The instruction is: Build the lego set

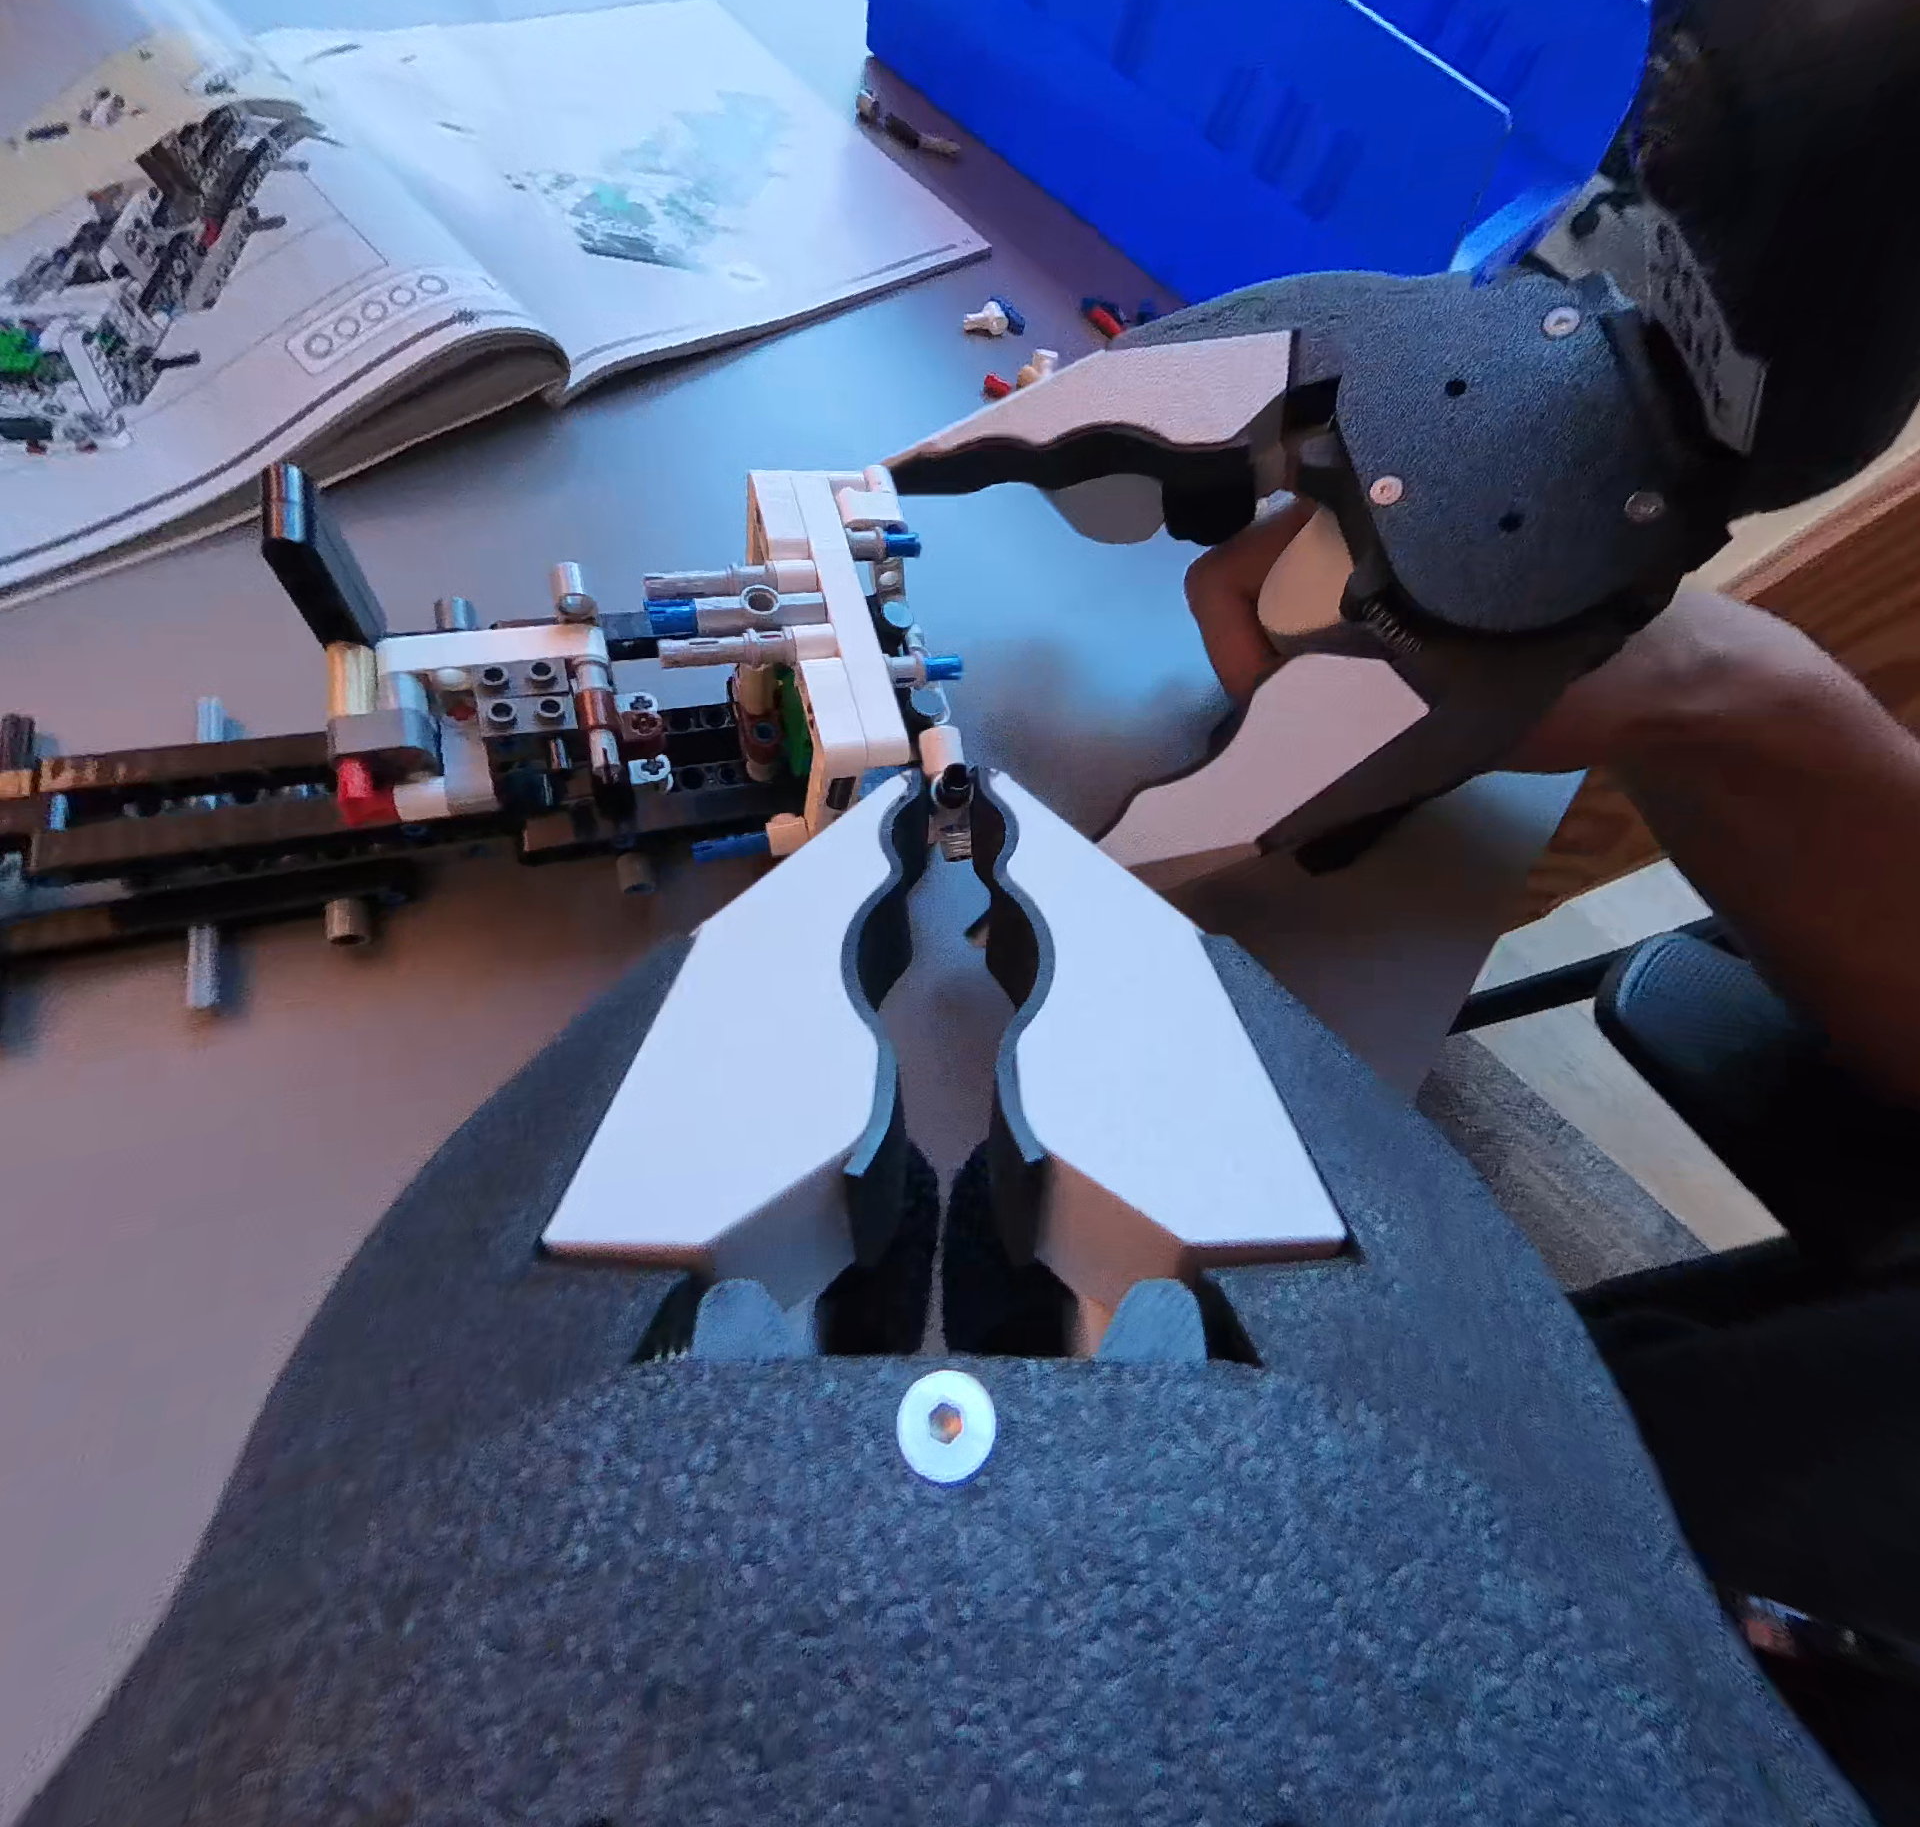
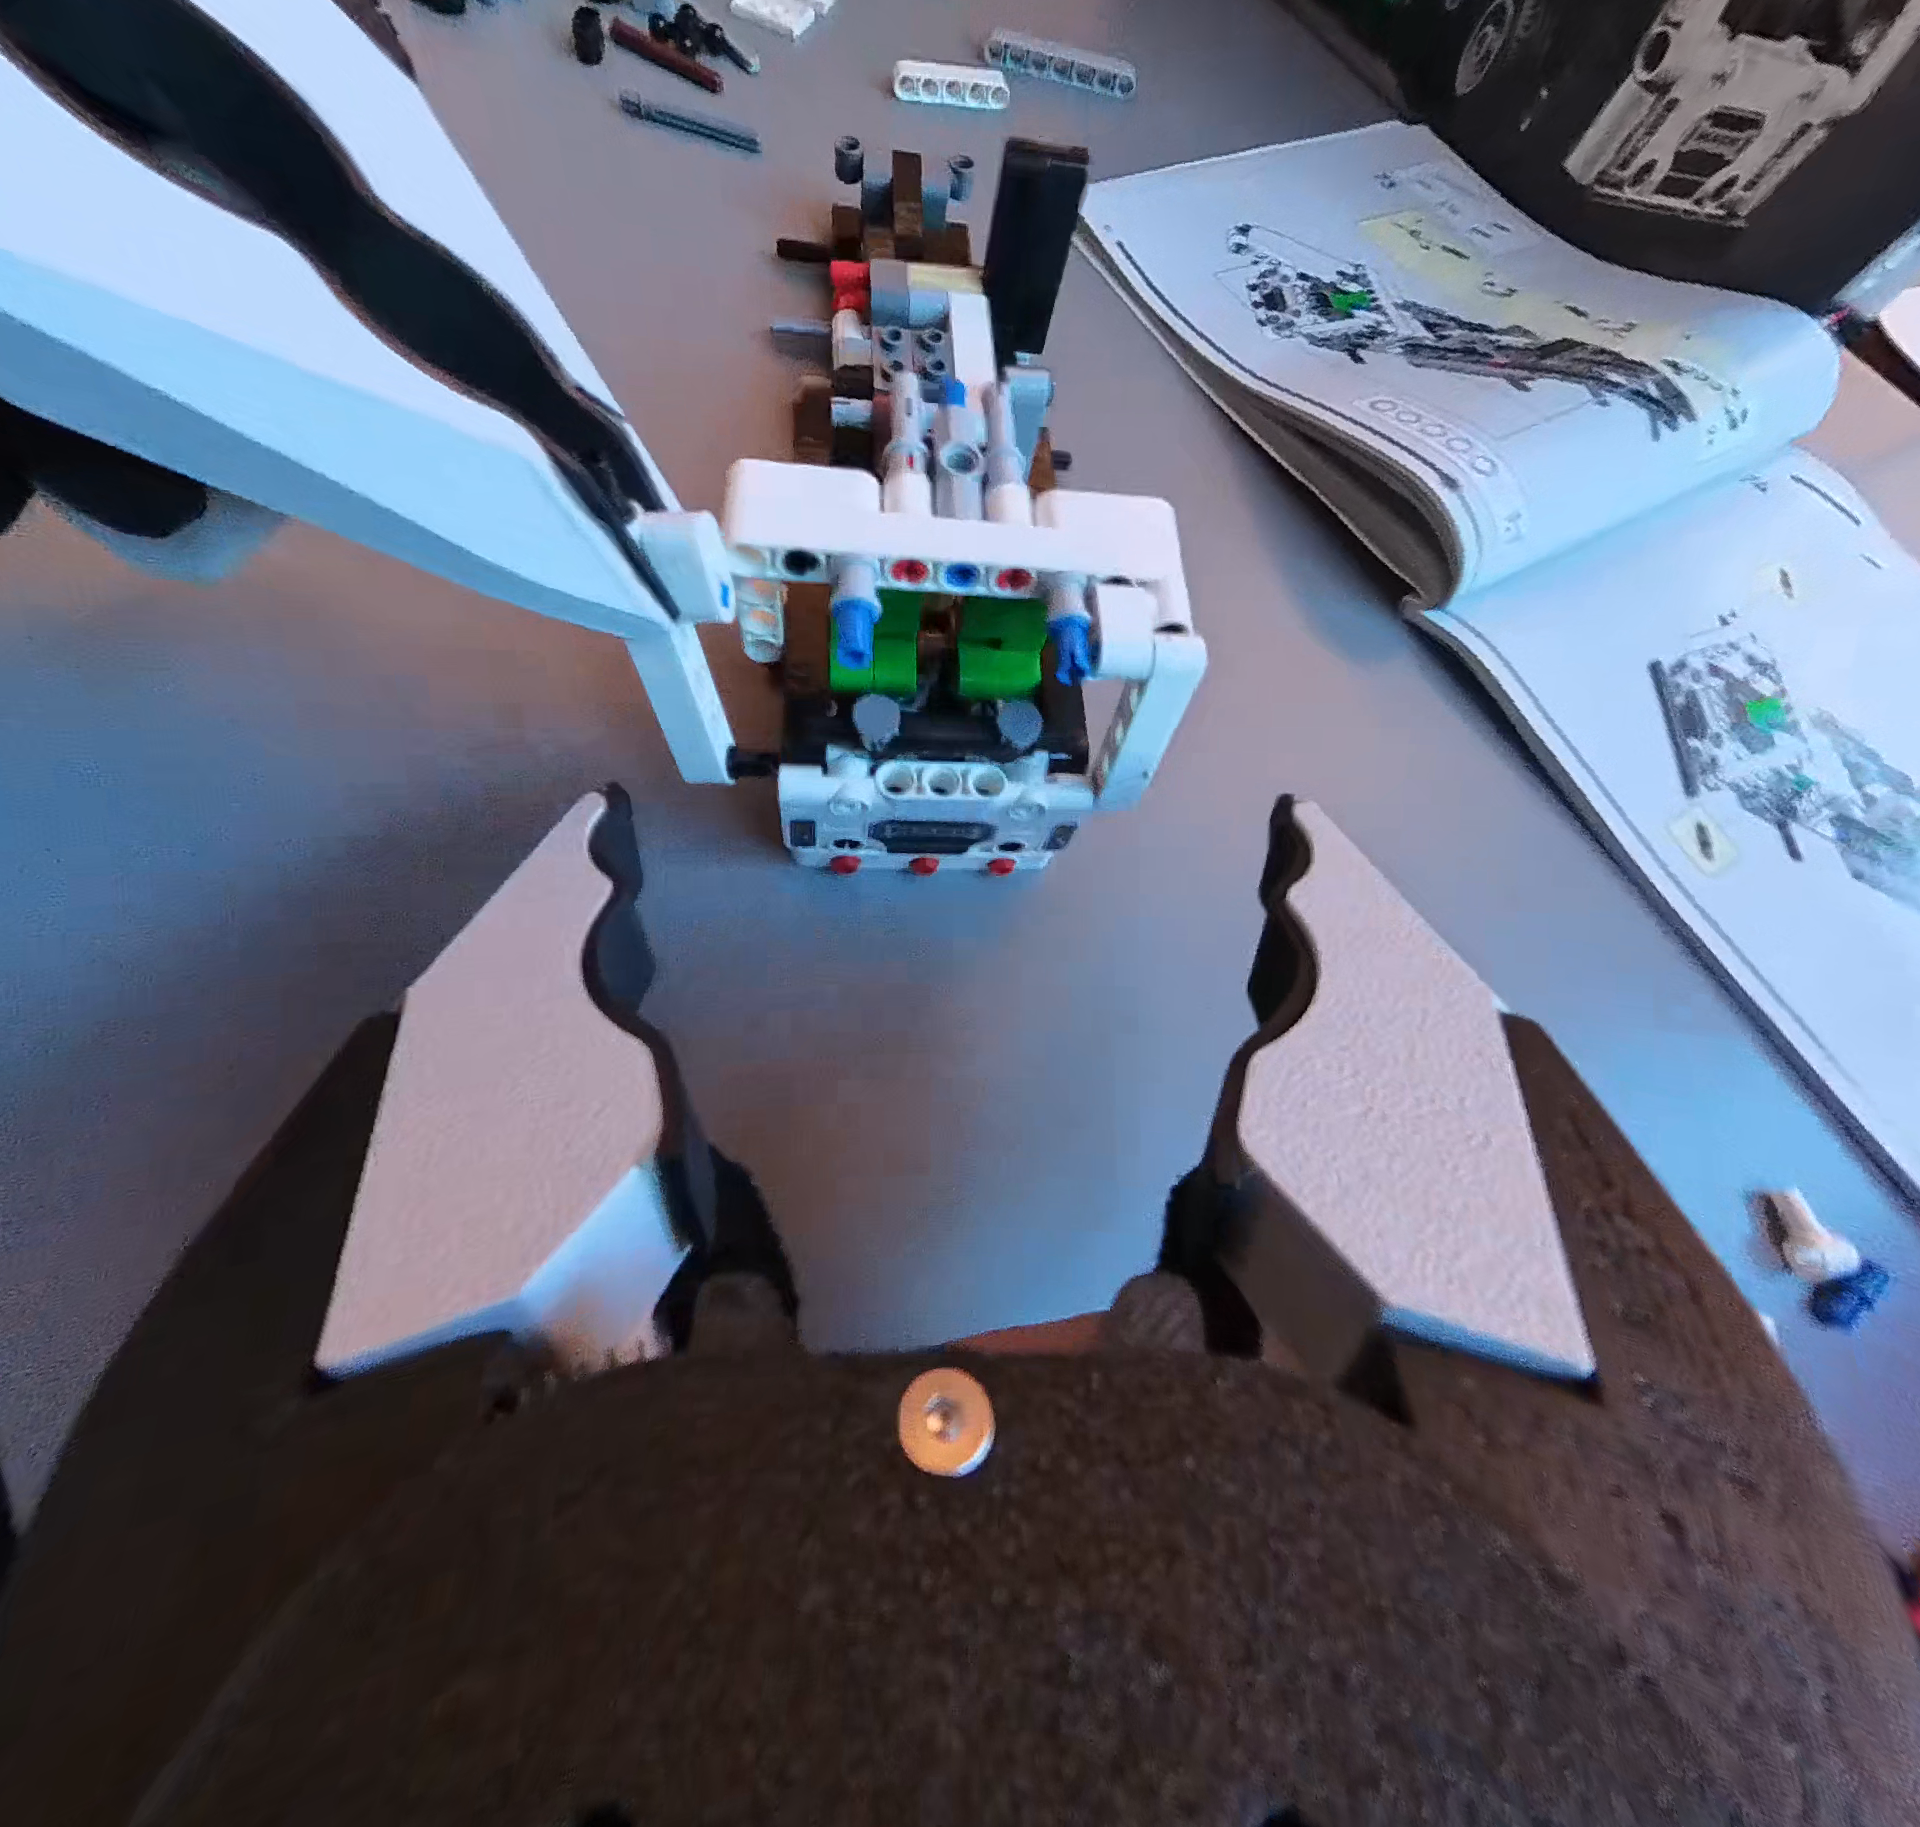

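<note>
A long lego model (image 1: 582, 697) of black beams with a white frame at its front lies on the grey table. It faces me in the right wrist view (image 2: 935, 634), with green bricks and blue pins inside the frame. My left gripper (image 1: 951, 801) is shut on a small white piece with a black pin (image 1: 948, 754) at the frame's lower corner. It shows at upper left in the right wrist view (image 2: 655, 551), holding the white side piece (image 2: 691, 676). My right gripper (image 2: 948, 806) is open and empty just in front of the model. Its upper fingertip (image 1: 904, 473) is near the frame's top corner.
An open instruction booklet (image 1: 416, 250) lies behind the model, at the right in the right wrist view (image 2: 1507, 406). A blue bin (image 1: 1195, 84) stands at the back. Loose pins (image 1: 1003, 323) and loose parts (image 2: 790, 1) are scattered. The set's box (image 2: 1610, 42) is far right. There is about 6 centimetres between the tips of the two grippers.
</note>
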A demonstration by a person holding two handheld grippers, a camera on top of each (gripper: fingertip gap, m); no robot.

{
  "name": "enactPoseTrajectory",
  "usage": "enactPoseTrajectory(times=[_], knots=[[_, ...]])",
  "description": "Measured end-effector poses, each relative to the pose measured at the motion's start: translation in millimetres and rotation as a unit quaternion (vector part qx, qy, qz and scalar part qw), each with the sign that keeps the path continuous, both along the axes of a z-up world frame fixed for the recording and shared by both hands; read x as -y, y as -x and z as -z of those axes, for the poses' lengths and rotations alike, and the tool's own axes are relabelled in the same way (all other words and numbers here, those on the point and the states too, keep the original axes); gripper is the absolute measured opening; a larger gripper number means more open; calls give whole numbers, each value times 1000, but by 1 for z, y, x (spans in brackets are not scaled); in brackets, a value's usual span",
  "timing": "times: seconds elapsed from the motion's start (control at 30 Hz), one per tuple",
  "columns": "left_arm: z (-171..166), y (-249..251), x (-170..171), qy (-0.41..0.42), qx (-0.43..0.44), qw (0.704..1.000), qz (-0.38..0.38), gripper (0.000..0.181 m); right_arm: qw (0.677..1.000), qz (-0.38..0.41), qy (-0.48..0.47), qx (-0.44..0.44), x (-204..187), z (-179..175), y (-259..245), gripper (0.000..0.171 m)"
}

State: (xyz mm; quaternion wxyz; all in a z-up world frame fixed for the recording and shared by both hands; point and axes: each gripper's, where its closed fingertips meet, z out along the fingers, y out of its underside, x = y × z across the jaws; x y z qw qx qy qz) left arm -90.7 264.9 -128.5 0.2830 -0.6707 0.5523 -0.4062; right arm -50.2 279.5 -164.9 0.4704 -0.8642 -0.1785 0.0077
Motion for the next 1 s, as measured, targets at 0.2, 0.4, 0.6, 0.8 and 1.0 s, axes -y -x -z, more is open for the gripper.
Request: enactPoseTrajectory(times=[0.2,0.4,0.6,0.8,1.0], knots=[[5,0,0,41,-18,999,-22,7,1000,-12,3,-2,-7,0,6,115],[5,-3,0,68,-22,997,-41,7,1000,-24,9,3,-9,3,10,98],[3,-5,0,83,-18,995,-51,7,1000,-26,12,5,-8,4,8,96],[-1,-8,-1,84,-18,995,-52,6,999,-26,21,13,-8,8,6,97],[0,-7,-3,75,-34,995,-54,7,1000,-28,15,-4,-9,4,6,98]])
